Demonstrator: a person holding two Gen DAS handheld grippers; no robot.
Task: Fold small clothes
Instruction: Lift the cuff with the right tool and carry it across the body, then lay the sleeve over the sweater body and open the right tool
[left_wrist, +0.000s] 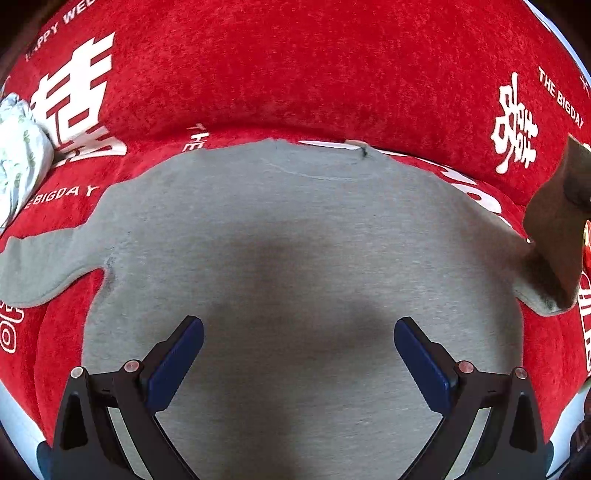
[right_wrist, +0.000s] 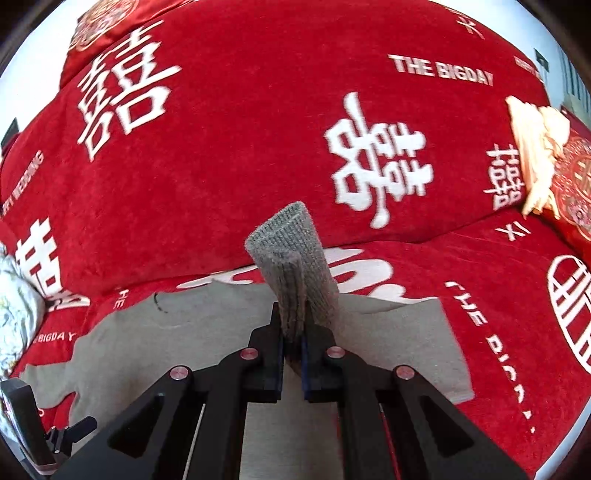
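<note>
Hiding cuff end: right gripper (right_wrist: 292, 354) fingers pinching grey sweater (left_wrist: 295, 236) sleeve (right_wrist: 295, 266).

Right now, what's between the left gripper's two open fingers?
In the left wrist view, only the gray sweater's flat body lies between the left gripper's fingers, shadowed and ungrasped. The right gripper pinches its ribbed cuff.

My left wrist view looks steeply down, close over the flat grey knit sweater (left_wrist: 295, 229); my right looks forward across it (right_wrist: 129, 332), sharing the red plush blanket (left_wrist: 295, 66) (right_wrist: 240, 147).
</note>
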